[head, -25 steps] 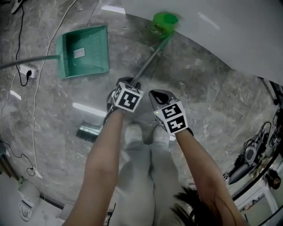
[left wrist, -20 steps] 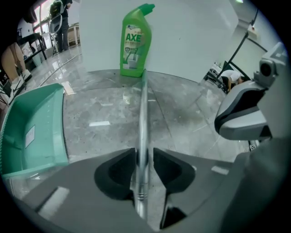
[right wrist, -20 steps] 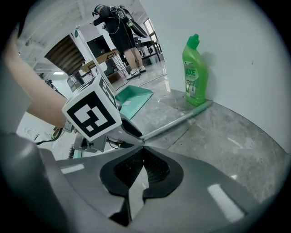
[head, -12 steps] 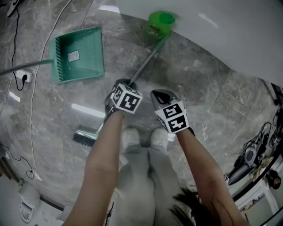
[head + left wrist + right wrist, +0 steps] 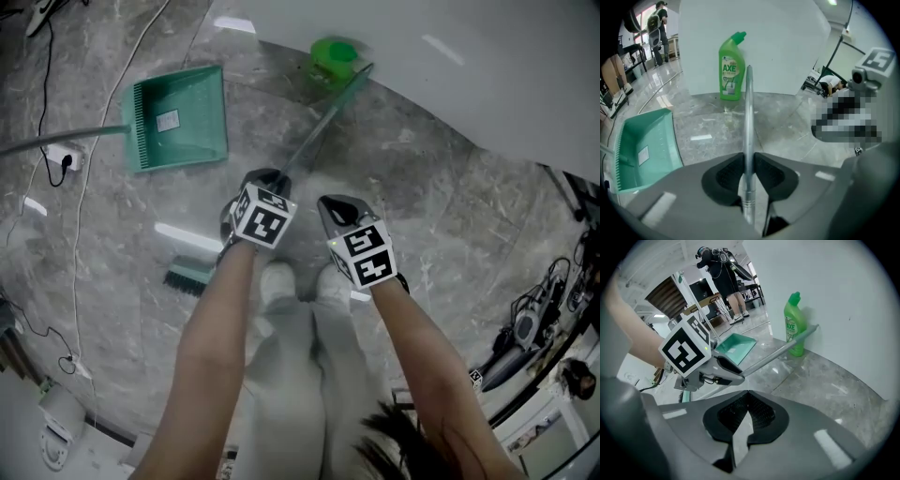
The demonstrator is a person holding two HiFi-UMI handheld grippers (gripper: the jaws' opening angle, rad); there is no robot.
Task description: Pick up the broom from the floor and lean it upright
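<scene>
The broom lies slanted, its green brush head (image 5: 192, 275) on the floor and its silver handle (image 5: 323, 122) running up toward the white wall. My left gripper (image 5: 267, 176) is shut on the handle (image 5: 748, 108); its jaws have just been closing and the pads (image 5: 729, 174) now press on the tube on both sides. The handle's far end hangs blurred beside a green cleaner bottle (image 5: 333, 52). Just right of the left one, my right gripper (image 5: 339, 202) is shut with nothing between its jaws (image 5: 746, 404), and sees the left gripper (image 5: 715, 367) holding the handle (image 5: 780, 351).
A green dustpan (image 5: 178, 117) lies on the grey marble floor at the left. A white wall (image 5: 441, 66) stands behind the bottle (image 5: 731, 65). A socket strip with cables (image 5: 58, 159) is at the far left, equipment (image 5: 525, 328) at the right. The person's shoes (image 5: 281, 279) are below the grippers.
The handle's far end has swung up and to the right of the bottle, in my left gripper's hold. The brush head has shifted slightly. The right gripper has stayed alongside.
</scene>
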